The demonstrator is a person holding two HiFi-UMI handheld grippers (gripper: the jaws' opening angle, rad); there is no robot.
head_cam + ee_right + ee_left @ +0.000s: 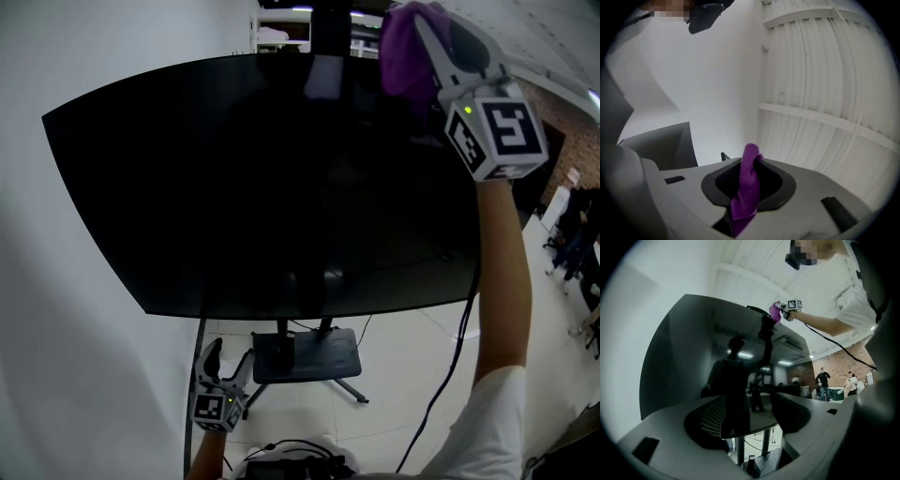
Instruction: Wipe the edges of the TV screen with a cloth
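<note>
Two grey hand-held grippers, a black cable and a white short sleeve.

The right gripper (422, 28), at the upper right of the head view, and the left gripper (230, 361), at the lower left, have pale grey fingers lined with dark ribbed pads (708, 420). Each carries a white cube (497, 131) printed with black square markers and a small green light (466, 111). A thin black cable (448, 361) runs down the lower right, beside the white sleeve (483, 412).

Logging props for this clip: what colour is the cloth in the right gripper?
Purple. The cloth shows best in the right gripper view.
</note>
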